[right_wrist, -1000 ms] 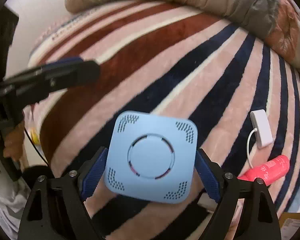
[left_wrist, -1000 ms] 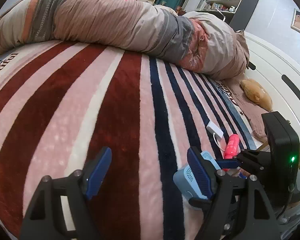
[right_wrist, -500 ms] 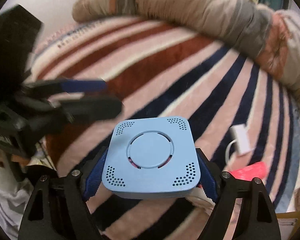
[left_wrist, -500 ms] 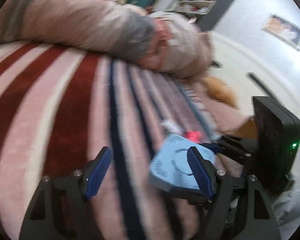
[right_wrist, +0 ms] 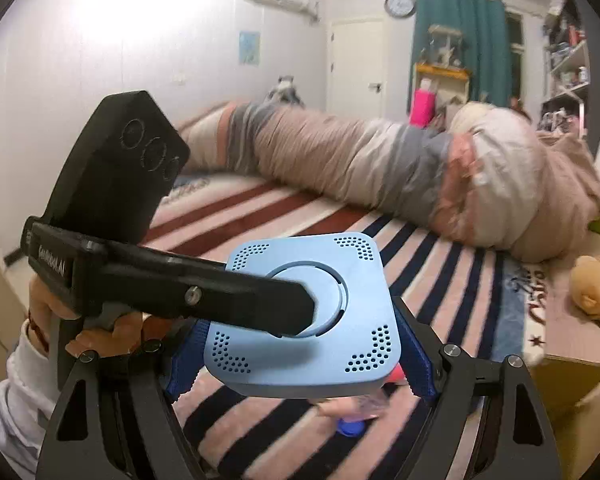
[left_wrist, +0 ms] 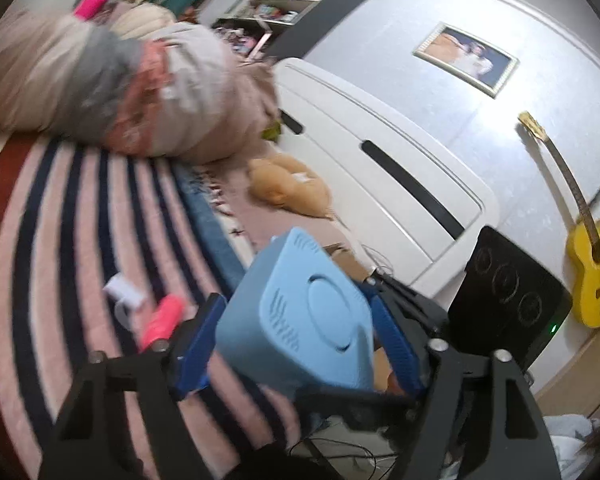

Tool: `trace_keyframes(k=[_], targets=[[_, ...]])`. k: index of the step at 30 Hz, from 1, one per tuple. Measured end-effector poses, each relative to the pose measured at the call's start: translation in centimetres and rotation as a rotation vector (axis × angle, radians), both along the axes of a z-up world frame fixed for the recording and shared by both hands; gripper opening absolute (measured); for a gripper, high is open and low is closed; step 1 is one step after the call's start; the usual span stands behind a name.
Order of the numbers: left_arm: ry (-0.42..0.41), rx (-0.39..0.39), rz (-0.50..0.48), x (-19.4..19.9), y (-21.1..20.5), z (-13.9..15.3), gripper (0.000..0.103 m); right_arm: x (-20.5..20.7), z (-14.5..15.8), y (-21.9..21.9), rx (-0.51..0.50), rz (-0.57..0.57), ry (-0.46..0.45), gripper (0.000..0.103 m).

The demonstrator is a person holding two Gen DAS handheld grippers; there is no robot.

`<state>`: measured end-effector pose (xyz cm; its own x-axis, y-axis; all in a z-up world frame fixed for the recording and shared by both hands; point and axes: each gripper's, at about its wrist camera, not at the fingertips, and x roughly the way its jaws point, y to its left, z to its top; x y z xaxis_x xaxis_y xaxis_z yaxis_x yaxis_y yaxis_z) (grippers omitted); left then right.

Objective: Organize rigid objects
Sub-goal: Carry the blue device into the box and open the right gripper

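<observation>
A light blue square box (right_wrist: 304, 316) with vent holes and a round lid is held above the striped bed. My right gripper (right_wrist: 300, 356) is shut on its two sides. In the left wrist view the blue box (left_wrist: 300, 320) sits between the blue pads of my left gripper (left_wrist: 296, 344), which appears open around it; whether the pads touch it is unclear. One left finger (right_wrist: 220, 300) lies across the box top in the right wrist view. A pink tube (left_wrist: 162, 320) and a white charger (left_wrist: 122, 290) lie on the blanket.
A striped blanket (left_wrist: 60, 240) covers the bed, with a rolled duvet (right_wrist: 380, 168) at its far side. A tan plush toy (left_wrist: 288, 188) lies near the white headboard (left_wrist: 380, 168). A cardboard box (right_wrist: 568, 400) stands beside the bed. A yellow guitar (left_wrist: 588, 264) leans on the wall.
Both grippers have swung toward the headboard side and come together. The blue box rose off the bed in the right gripper and now sits between the left gripper's fingers too.
</observation>
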<state>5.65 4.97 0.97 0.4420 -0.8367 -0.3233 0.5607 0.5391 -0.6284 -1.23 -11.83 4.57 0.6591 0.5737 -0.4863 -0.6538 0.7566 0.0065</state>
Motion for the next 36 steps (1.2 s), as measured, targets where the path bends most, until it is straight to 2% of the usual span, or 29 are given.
trace_keyframes(k=[2,7,13,18,21,28,33,36], targets=[[-0.018,0.048,-0.001,0.1,-2.5,1.5,0.053,-0.6,0.9,-2.5,0.026,-0.039,-0.030,0.080],[-0.067,0.104,-0.061,0.3,-8.9,4.2,0.042,-1.5,2.0,-9.4,0.070,-0.126,-0.029,0.080],[-0.095,0.255,-0.159,0.9,-18.0,5.2,0.041,-1.1,1.2,-16.7,0.083,-0.238,0.041,0.079],[-0.088,0.403,-0.216,1.3,-23.7,3.4,0.041,0.5,-1.0,-20.5,0.035,-0.279,0.164,0.079],[-0.066,0.465,-0.237,1.6,-25.5,1.9,0.041,1.4,-2.7,-21.0,-0.011,-0.288,0.229,0.079],[-0.037,0.581,-0.229,2.0,-26.6,-0.3,0.041,2.2,-4.9,-20.4,-0.085,-0.332,0.284,0.080],[-0.032,0.594,-0.226,2.1,-26.5,-0.7,0.041,2.0,-5.2,-20.4,-0.089,-0.347,0.304,0.080],[-0.029,0.582,-0.212,2.1,-25.9,-0.5,0.046,2.2,-5.3,-20.4,-0.099,-0.359,0.309,0.081]])
